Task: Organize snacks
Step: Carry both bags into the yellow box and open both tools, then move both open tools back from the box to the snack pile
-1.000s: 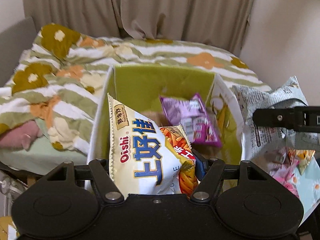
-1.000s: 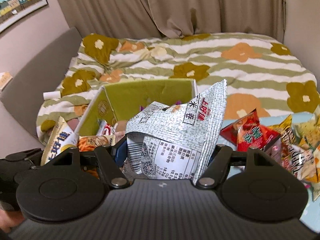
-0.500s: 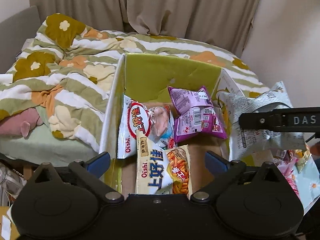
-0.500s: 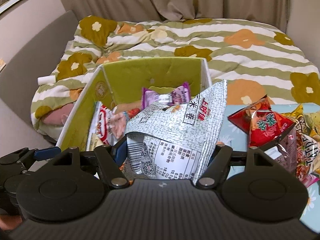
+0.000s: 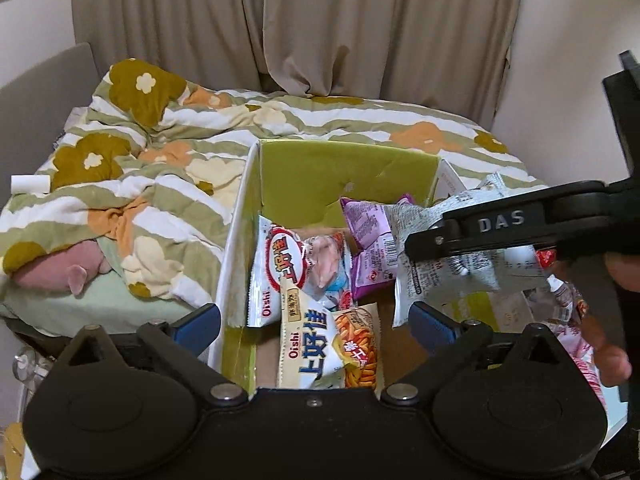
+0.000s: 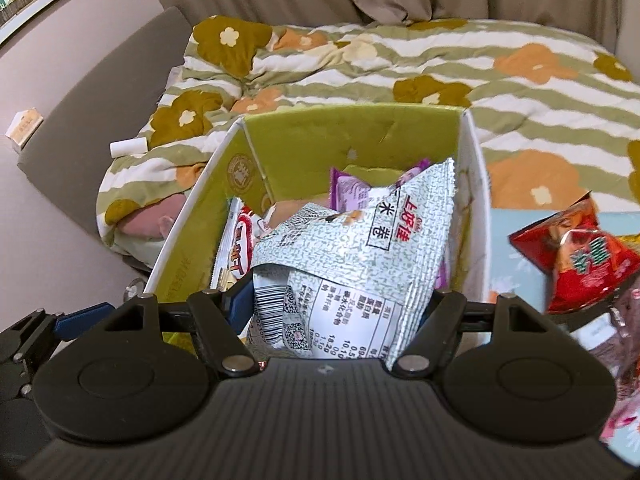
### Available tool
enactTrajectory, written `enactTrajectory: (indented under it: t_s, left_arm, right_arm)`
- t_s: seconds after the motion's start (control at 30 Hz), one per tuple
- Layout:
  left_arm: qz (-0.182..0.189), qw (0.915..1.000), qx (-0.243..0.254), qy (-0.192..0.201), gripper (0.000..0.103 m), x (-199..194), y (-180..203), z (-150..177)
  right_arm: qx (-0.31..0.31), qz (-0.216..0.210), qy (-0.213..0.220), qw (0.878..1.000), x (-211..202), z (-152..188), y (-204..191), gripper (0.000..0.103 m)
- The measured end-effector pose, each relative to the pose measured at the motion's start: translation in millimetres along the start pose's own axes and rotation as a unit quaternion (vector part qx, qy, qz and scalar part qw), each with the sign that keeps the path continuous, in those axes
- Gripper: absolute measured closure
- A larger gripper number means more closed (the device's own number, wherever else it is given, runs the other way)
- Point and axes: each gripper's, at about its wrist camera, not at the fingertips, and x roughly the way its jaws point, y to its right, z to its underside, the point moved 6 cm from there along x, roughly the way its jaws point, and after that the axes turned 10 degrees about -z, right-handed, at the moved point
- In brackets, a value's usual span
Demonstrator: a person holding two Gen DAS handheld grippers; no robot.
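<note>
Inside green box (image 5: 344,168): snack bags; left fingers (image 5: 196,322) spread, right opening around grey bag (image 6: 360,256).

Soft, warm indoor light in both views, pretty even, no harsh shadows anywhere. The curtains (image 5: 320,28) look flat and a bit dim. Heavy fisheye bend: walls curve toward the edges, and there's dark vignetting up at 1 o'clock in the left wrist view. The silver snack bag (image 6: 360,256) has mild sheen but its print stays readable. Red bag (image 6: 580,260) at 3 o'clock is slightly smeared, and the stuff below it at 4 o'clock is properly blurred.
</note>
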Motion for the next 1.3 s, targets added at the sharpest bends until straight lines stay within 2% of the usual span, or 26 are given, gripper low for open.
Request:
enactTrajectory:
  t_s: [0.03, 0.07, 0.1, 0.37, 0.6, 0.83, 1.0, 1.3]
  left_arm:
    - [-0.002, 1.0, -0.001, 0.0, 0.001, -0.2, -0.6, 0.2]
    - [-0.002, 1.0, -0.003, -0.001, 0.001, -0.3, -1.7, 0.6]
    - [-0.002, 1.0, -0.004, -0.001, 0.001, -0.6, -3.0, 1.0]
    - [-0.007, 0.9999, -0.01, -0.007, 0.001, 1.7, -4.9, 7.4]
    - [-0.002, 0.9999, -0.015, -0.004, 0.001, -6.4, -3.9, 5.1]
    - [0.006, 0.9998, -0.009, 0.015, 0.001, -30.0, 1.1, -1.3]
    - [0.017, 0.9994, 0.007, 0.03, 0.001, -49.2, 9.8, -6.4]
    - [0.064, 0.9962, 0.041, 0.044, 0.001, -72.1, 40.7, -11.2]
  right_arm:
    - [0.002, -0.002, 0.0, 1.0, 3.2, 0.7, 1.6, 0.013]
    - [0.007, -0.003, -0.001, 1.0, 6.6, 1.5, 3.7, 0.004]
    - [0.013, -0.002, -0.003, 1.0, 9.0, 1.2, 5.0, 0.0]
    - [0.01, 0.017, 0.013, 1.0, 8.8, 9.8, 11.8, 0.0]
    - [-0.001, 0.015, 0.024, 1.0, -7.6, 10.9, 7.9, 0.0]
    - [-0.013, 0.016, 0.042, 0.999, -41.4, 14.4, -2.9, 0.0]
    - [-0.008, 0.02, 0.072, 0.997, -77.0, 18.2, -7.2, 0.0]
    - [0.014, 0.068, 0.121, 0.99, -148.5, 36.2, 8.2, 0.0]
